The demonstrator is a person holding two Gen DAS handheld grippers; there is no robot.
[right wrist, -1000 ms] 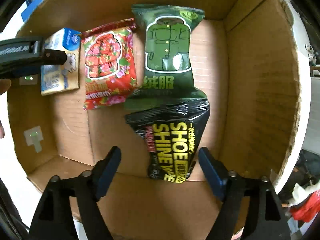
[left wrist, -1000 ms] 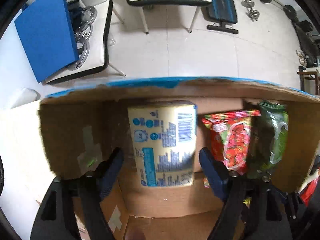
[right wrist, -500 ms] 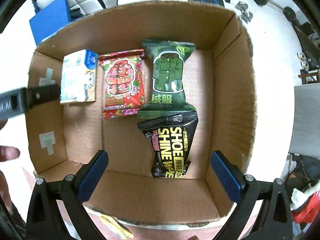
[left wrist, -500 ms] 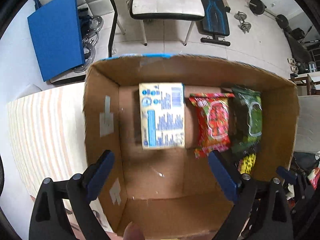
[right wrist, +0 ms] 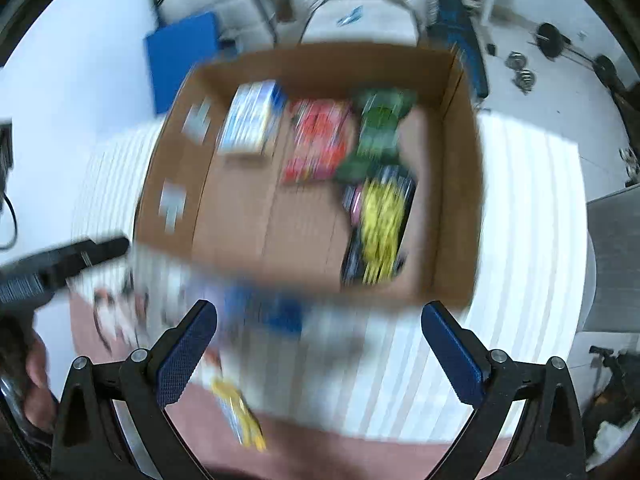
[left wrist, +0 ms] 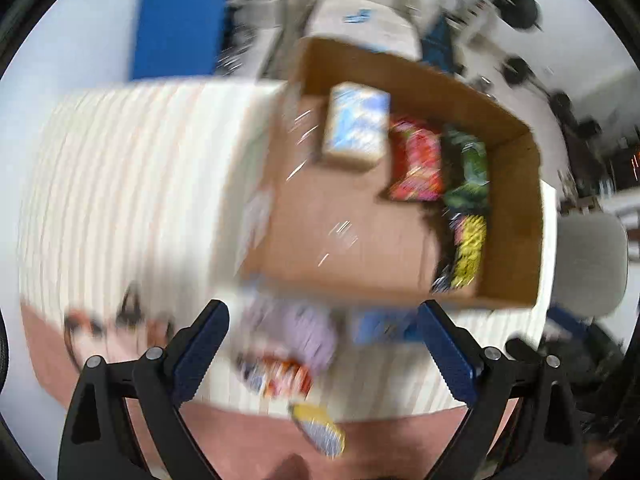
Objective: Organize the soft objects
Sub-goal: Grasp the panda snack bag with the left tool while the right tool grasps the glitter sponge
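Ahead of both pairs of fingers: cardboard box, open top, standing on the striped desk.
Box contents: four soft packs, lying flat on the box floor.
Pack 1: blue-and-white pack, far left of the row.
Pack 2: red floral pack, just beside pack 1.
Pack 3: green pack, just beside pack 2, on its right.
Pack 4: black-and-yellow pack, nearer the fingers than pack 3, its far end touching or overlapping it.
Outside the box: blurred items on the desk between box and fingers; a lilac one, a blue one, a yellow one; the total cannot be told.
Left gripper: fingers spread wide, holding nothing.
Right gripper: fingers spread wide, holding nothing.
Change since 0.5 s ago: both cameras have pulled back from the box; the near desk edge and loose items have come into view; the four packs keep their order.
Image quality: heavy motion blur in both views.
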